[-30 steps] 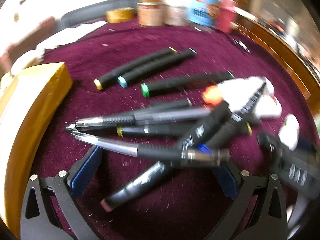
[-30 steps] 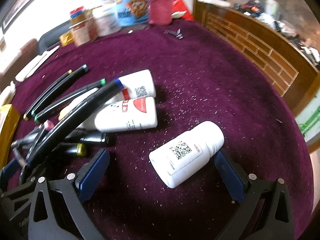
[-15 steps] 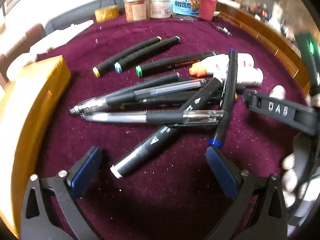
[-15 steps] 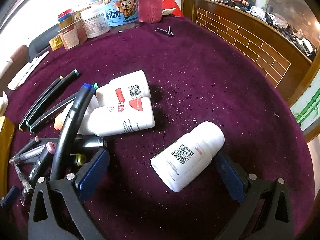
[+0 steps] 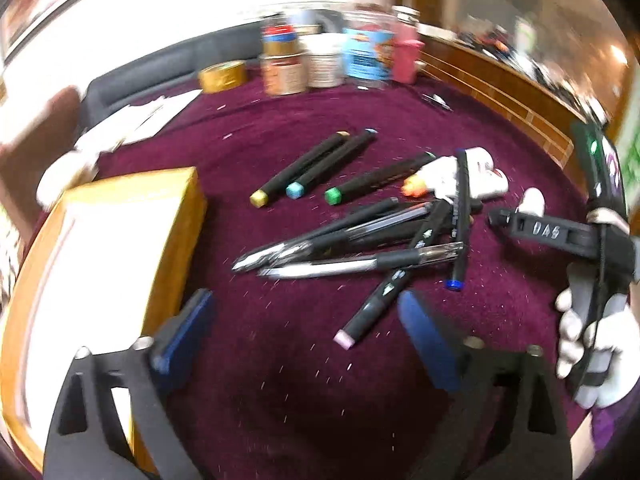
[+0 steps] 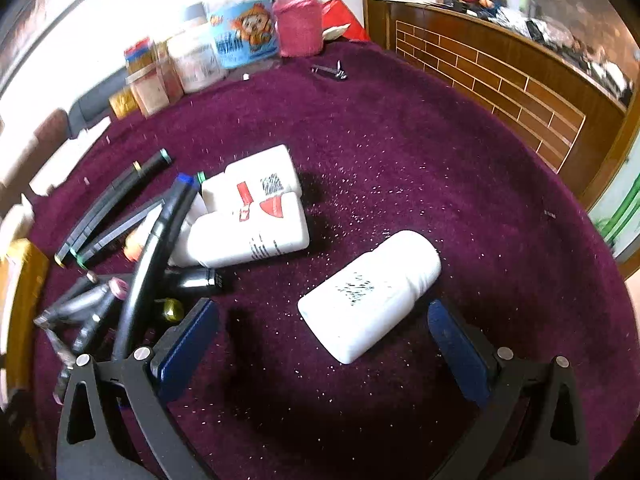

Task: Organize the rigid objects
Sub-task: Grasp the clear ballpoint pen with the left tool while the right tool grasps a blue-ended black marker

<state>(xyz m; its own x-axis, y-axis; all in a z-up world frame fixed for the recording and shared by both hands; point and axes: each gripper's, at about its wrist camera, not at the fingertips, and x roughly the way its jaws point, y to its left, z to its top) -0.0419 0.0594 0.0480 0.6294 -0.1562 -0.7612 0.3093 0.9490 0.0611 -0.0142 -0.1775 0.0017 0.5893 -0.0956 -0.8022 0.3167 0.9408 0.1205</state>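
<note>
Between the open right tongs [image 6: 320,344] lies a white bottle [image 6: 370,294].

Motion blur smears the jars [image 5: 320,64] at the counter's far edge, so their labels cannot be read. The yellow box [image 5: 120,240] is cut off at the left. The lone white bottle's [image 6: 368,296] printed code is unreadable. The blue-tipped marker [image 6: 156,248] hides part of the two bottles [image 6: 256,220].

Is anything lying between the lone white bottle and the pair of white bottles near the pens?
Nothing. In the right wrist view, only bare purple cloth separates the lone white bottle from the pair of white bottles.
</note>
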